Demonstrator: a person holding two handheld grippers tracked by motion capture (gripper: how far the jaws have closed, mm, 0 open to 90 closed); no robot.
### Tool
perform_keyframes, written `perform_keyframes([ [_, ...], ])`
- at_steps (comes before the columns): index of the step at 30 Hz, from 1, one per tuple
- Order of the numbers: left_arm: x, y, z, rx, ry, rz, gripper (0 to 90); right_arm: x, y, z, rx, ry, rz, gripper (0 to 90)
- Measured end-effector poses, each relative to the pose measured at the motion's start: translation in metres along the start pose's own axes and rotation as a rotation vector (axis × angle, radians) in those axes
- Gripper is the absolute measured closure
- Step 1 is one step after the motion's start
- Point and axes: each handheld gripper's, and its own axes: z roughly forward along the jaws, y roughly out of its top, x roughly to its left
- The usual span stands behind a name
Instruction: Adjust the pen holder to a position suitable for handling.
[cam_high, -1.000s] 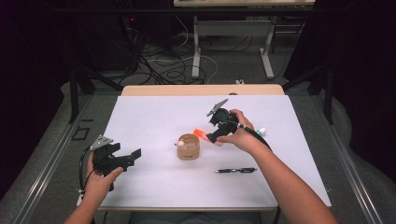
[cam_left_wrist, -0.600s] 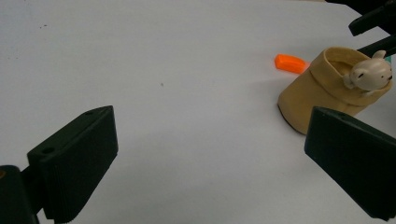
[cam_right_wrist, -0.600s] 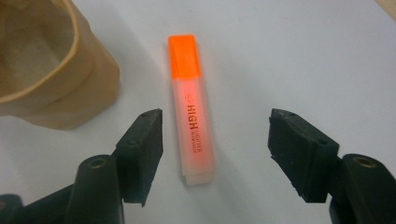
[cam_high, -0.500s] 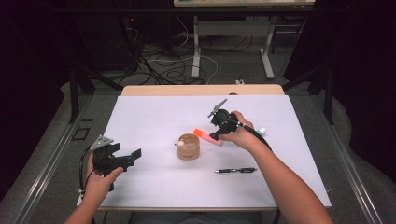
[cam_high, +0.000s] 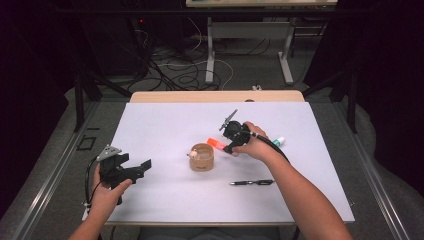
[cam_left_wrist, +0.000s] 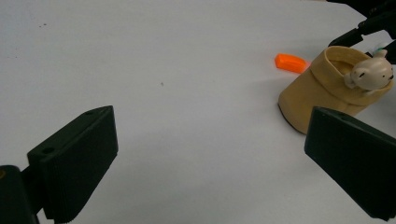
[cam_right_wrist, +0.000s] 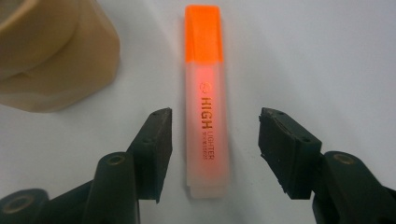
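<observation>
Sinking a little since the earlier high view, the right gripper now sits lower over the orange highlighter, and its fingers have just been closing in; they stand part-spread on either side of the barrel, with gaps showing, so nothing is pinched yet. The left gripper rests at the near left of the white surface just as before, its fingers spread wide with nothing between them.

In the right gripper view the highlighter lies flat on the surface, its long axis running straight away from the fingers, with the bright orange cap at the far end and the pale, printed barrel nearer. It lies just beside the tan cup, apart from it.

The cup stands upright near the middle of the surface. A small white figure perches on its rim; the inside cannot be made out. A black pen lies nearer the person.
</observation>
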Motion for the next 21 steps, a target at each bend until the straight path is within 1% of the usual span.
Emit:
perform_keyframes([
  [1, 0.000, 0.000, 0.000, 0.000, 0.000, 0.001, 2.9, -0.001, 0.000, 0.001, 0.006, -0.004, -0.005, 45.7],
  [2, 0.000, 0.000, 0.000, 0.000, 0.000, 0.001, 2.9, -0.001, -0.001, 0.001, 0.012, 0.005, 0.020, 46.4],
  [3, 0.000, 0.000, 0.000, 0.000, 0.000, 0.001, 2.9, -0.002, -0.001, 0.003, 0.009, 0.008, 0.018, 47.6],
  [4, 0.000, 0.000, 0.000, 0.000, 0.000, 0.001, 2.9, -0.004, -0.001, 0.003, 0.010, 0.010, 0.005, 48.4],
  [5, 0.000, 0.000, 0.000, 0.000, 0.000, 0.001, 2.9, -0.004, -0.001, 0.003, 0.013, 0.003, 0.015, 48.7],
  [6, 0.001, 0.000, 0.000, 0.000, 0.000, 0.001, 2.9, -0.005, -0.001, 0.004, 0.012, 0.007, 0.013, 49.5],
  [7, 0.001, 0.000, 0.000, 0.001, -0.001, 0.001, 2.9, -0.004, -0.002, 0.004, 0.018, 0.017, 0.041, 50.5],
  [8, 0.000, 0.000, 0.000, 0.001, -0.001, 0.001, 2.9, -0.006, -0.002, 0.005, 0.011, 0.018, 0.007, 51.0],
  [9, 0.000, 0.000, 0.000, 0.000, -0.001, 0.002, 2.9, -0.006, -0.002, 0.006, 0.015, 0.019, 0.017, 51.3],
  [10, 0.000, 0.000, 0.000, 0.001, -0.001, 0.002, 2.9, -0.007, -0.002, 0.007, 0.017, 0.015, 0.016, 51.4],
  [11, 0.000, 0.000, 0.000, 0.000, -0.001, 0.002, 2.9, -0.006, -0.002, 0.007, 0.020, 0.024, 0.030, 51.9],
  [12, 0.000, 0.000, 0.000, 0.000, -0.001, 0.002, 2.9, -0.007, -0.002, 0.008, 0.019, 0.022, 0.019, 52.3],
  [14, 0.001, 0.000, 0.000, -0.001, -0.001, 0.001, 2.9, -0.008, -0.002, 0.010, 0.024, 0.029, 0.019, 52.8],
  [15, 0.000, 0.000, 0.000, -0.005, 0.001, 0.000, 2.9, -0.008, -0.003, 0.011, 0.030, 0.026, 0.022, 53.0],
  [16, 0.000, 0.000, 0.000, -0.005, 0.001, 0.000, 2.9, -0.007, -0.003, 0.011, 0.033, 0.028, 0.035, 53.2],
  [17, 0.000, 0.000, 0.000, -0.005, 0.001, 0.000, 2.9, -0.008, -0.003, 0.012, 0.028, 0.040, 0.024, 53.6],
  [19, 0.000, 0.000, 0.000, -0.005, 0.000, 0.000, 2.9, -0.009, -0.003, 0.013, 0.029, 0.042, 0.013, 54.0],
  [20, 0.000, 0.000, 0.000, -0.005, 0.001, -0.001, 2.9, -0.008, -0.002, 0.013, 0.036, 0.038, 0.019, 54.2],
  [21, 0.000, 0.000, 0.000, -0.006, 0.001, -0.003, 2.9, -0.009, -0.002, 0.014, 0.030, 0.043, 0.018, 54.3],
])
